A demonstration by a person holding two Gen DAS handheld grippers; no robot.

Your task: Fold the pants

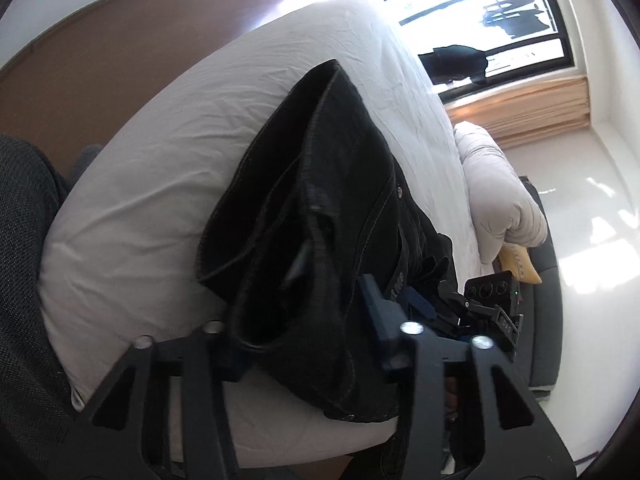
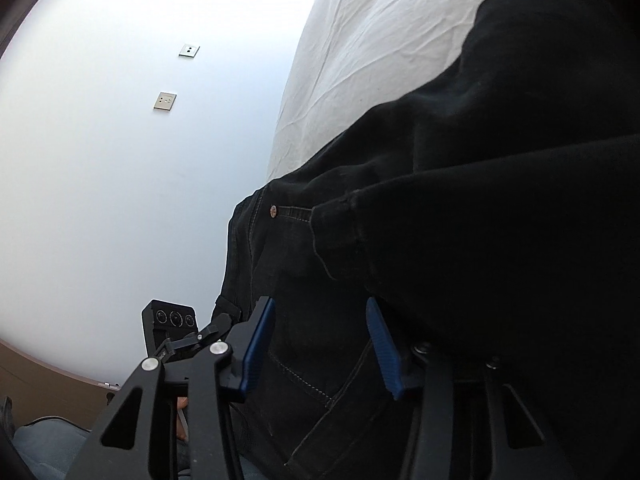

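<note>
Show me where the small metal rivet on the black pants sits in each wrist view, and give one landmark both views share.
Left wrist view: the rivet is right of centre, near the right edge of the pants, beside the white sheet.
Right wrist view: the rivet is just left of centre, above the gripper's blue pads, at the end of a stitched seam.
Shared landmark: the wrinkled white bed sheet under the pants.

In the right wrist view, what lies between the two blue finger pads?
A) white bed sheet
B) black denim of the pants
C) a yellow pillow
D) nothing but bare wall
B: in the right wrist view the right gripper has its blue pads spread apart, with the black pants and their light stitching filling the gap; the white sheet lies farther off.
</note>
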